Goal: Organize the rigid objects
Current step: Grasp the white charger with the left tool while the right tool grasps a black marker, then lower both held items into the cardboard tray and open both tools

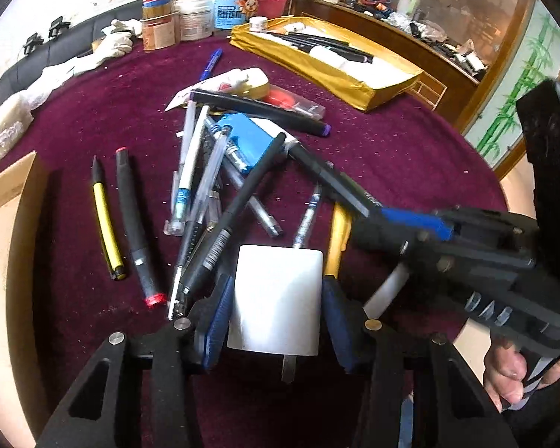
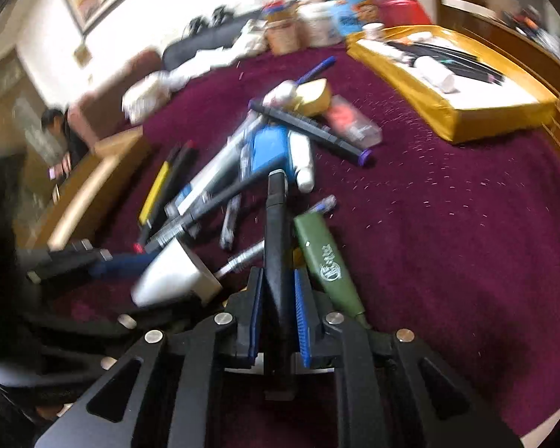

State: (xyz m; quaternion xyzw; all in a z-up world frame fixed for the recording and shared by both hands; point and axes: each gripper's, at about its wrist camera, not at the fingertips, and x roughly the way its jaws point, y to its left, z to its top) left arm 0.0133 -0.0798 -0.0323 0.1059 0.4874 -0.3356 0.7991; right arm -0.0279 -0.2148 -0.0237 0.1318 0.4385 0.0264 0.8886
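Our left gripper (image 1: 276, 310) is clenched on a white plug adapter (image 1: 278, 298), its blue pads (image 1: 215, 323) pressing the two flat sides, prongs pointing back toward us; we judge it a light, stiff, smooth-skinned block that could slip, so those broad flat faces are the right place to hold it. Our right gripper (image 2: 278, 321) is nearly closed and grasps a black marker (image 2: 276, 224) by its lower barrel, the rest jutting forward; it looks light and rigid, and a grip nearer the middle would probably swing less. Just beyond both lies the heap of pens (image 1: 212, 186) on the maroon desk (image 1: 410, 156), crossed over a blue box (image 1: 248, 138), with a green tool (image 2: 326, 261) just beside the held marker. A yellow pencil (image 1: 106, 220) and a red-capped black pen (image 1: 136, 224) lie apart from the heap. Farther off, the gold tray (image 1: 377, 86) already holds several pens and looks the likely destination.
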